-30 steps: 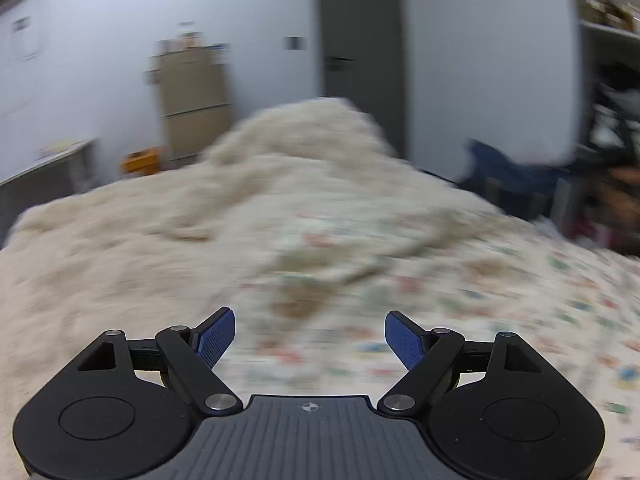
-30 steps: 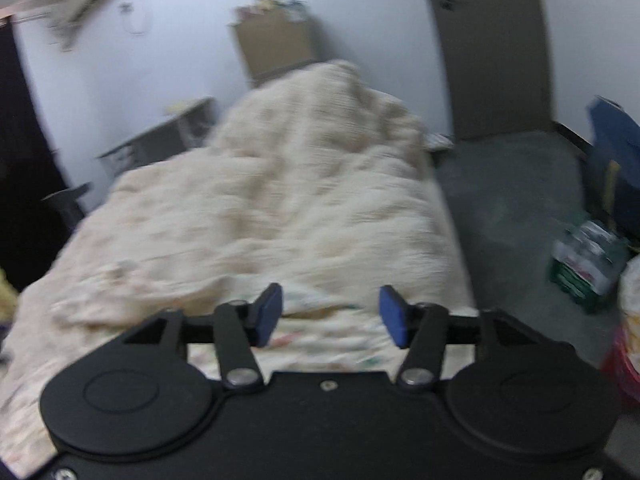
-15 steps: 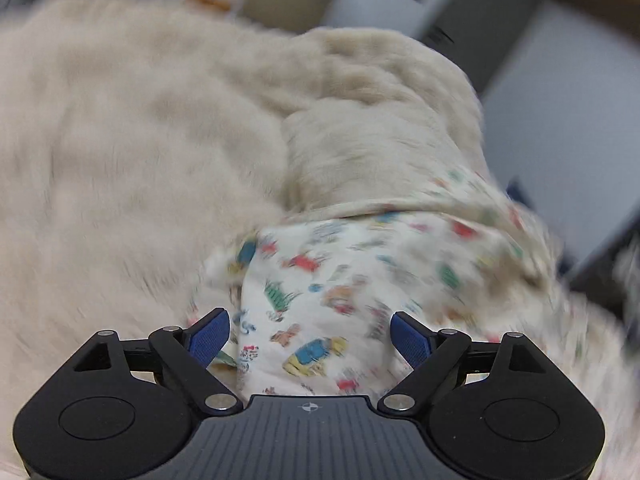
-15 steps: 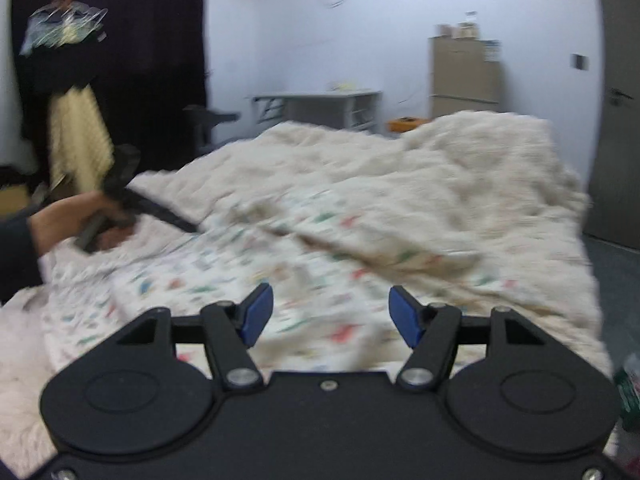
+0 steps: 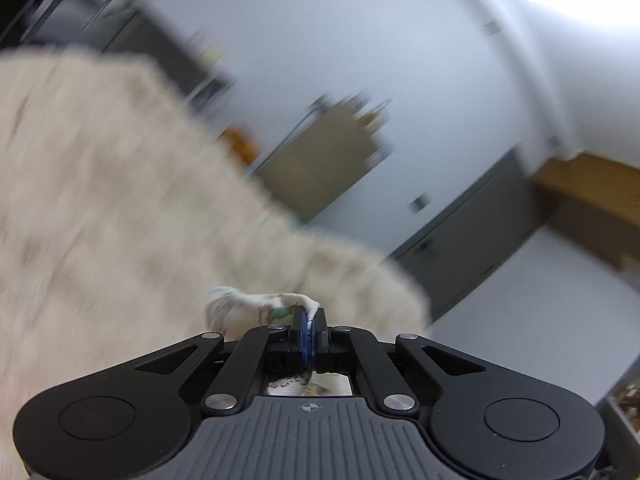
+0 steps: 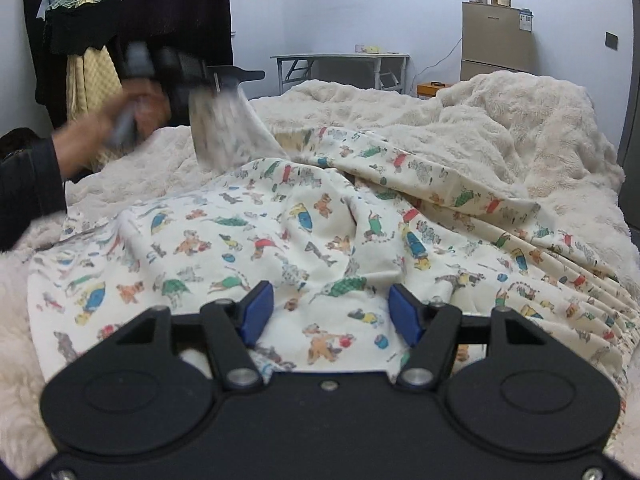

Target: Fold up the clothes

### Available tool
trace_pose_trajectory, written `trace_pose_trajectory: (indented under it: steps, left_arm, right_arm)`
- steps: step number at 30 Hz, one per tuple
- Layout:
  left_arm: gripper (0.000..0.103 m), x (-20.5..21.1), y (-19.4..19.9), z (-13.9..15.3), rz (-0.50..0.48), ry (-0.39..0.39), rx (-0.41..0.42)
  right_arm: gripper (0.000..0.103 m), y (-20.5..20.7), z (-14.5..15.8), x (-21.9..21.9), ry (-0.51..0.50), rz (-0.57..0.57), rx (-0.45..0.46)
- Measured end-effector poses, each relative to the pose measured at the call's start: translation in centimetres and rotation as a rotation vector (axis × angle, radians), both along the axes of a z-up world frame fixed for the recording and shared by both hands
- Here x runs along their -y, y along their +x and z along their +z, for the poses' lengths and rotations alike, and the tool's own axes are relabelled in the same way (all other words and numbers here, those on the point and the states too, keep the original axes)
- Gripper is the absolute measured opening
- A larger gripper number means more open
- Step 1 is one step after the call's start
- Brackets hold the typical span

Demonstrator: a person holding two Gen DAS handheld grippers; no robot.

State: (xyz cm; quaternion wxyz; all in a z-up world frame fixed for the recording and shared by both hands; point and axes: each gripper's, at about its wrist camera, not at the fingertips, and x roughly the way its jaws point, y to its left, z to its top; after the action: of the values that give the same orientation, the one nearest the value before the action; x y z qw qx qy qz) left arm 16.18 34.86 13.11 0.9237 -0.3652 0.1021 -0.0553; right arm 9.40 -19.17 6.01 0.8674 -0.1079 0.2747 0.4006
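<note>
- While the bed is being covered by a fluffy cream blanket, a printed cloth with small coloured animal figures is being spread, rumpled, over the blanket's near part.
- One corner of the cloth is being pinched between the fully closed blue pads of the left hand-held gripper; in the right wrist view this gripper is being held up by a hand in a dark sleeve, blurred, with the corner being lifted clear of the bed.
- The right hand-held gripper is being held wide open just above the cloth's near edge, with nothing being gripped between its blue pads.
- A counter and a tan cabinet are being shown against the far wall.
</note>
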Motion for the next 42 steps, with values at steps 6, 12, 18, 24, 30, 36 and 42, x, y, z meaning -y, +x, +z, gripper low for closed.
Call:
trace_pose_trajectory:
  steps: [6,12,18,24,30,36,42]
  left_arm:
    - [0.0,3.9,-1.5,5.1,0.125,0.416,0.02]
    - [0.0,3.0,-0.7,-1.1,0.188,0.615,-0.22]
    - [0.0,-0.9,-2.4,-5.7,0.22,0.486,-0.241]
    - [0.0,2.0,-3.1,4.0,0.248,0.564,0.003]
    - [0.0,5.5,-1.8,16.3,0.403,0.802,0.085]
    - [0.0,2.7,4.0,11.6,0.515,0.895,-0.148]
    - [0.0,0.5,5.4,5.9,0.486,0.858,-0.23]
  right_arm:
    - [0.063,-0.1,0.1,0.2,-0.001,0.0,-0.001]
    - [0.063,0.1,0.3,0.3,-0.001,0.007,-0.016]
    - [0.064,0.3,0.3,0.1,-0.008,0.013,-0.022]
    - [0.064,0.4,0.3,0.1,-0.01,0.015,-0.025]
    - [0.064,0.2,0.3,0.1,-0.019,0.013,-0.004]
    - [0.064,0.2,0.3,0.4,-0.016,0.021,-0.007]
    - [0.066,4.2,5.4,1.7,0.074,0.147,-0.068]
